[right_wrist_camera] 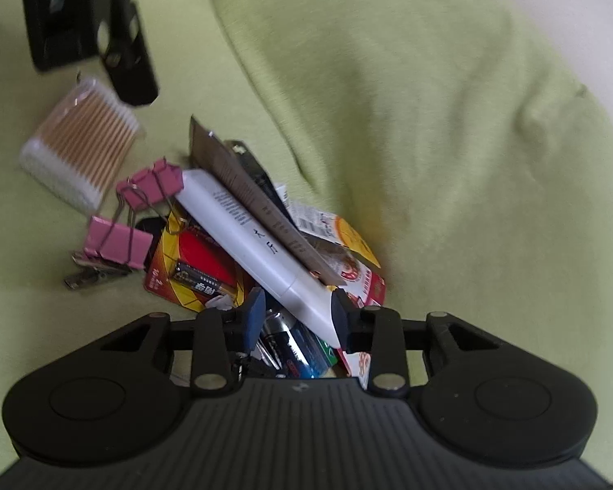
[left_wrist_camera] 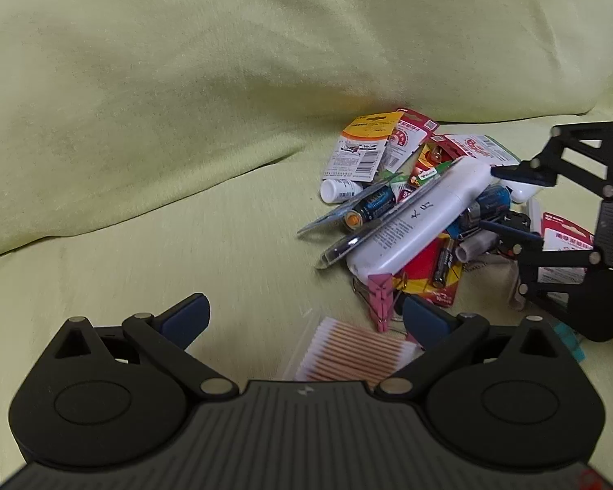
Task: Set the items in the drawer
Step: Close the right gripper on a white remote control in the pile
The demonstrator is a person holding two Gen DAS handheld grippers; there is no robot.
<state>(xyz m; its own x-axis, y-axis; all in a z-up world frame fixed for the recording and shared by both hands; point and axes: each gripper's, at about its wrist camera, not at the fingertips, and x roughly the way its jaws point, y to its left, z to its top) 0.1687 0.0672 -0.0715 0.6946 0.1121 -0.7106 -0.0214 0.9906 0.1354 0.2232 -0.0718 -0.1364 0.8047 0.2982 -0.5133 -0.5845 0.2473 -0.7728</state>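
A heap of small items lies on a green cloth (left_wrist_camera: 184,163). Across its top rests a long white tube (left_wrist_camera: 421,220) (right_wrist_camera: 249,237). My right gripper (right_wrist_camera: 297,314) (left_wrist_camera: 494,198) is open and straddles the tube's cap end; the tube touches the right finger, and a small gap shows on the left. My left gripper (left_wrist_camera: 302,310) is open and hovers just above a clear pack of cotton swabs (left_wrist_camera: 355,353) (right_wrist_camera: 81,143), holding nothing. Pink binder clips (left_wrist_camera: 380,298) (right_wrist_camera: 118,241) lie beside the heap. No drawer is in view.
The heap also holds a red battery card (right_wrist_camera: 192,273), a blue battery (left_wrist_camera: 374,204), a small white bottle (left_wrist_camera: 339,190) and orange and red blister cards (left_wrist_camera: 363,143). A raised fold of cloth rises behind. The left gripper's body (right_wrist_camera: 81,20) looms at top left.
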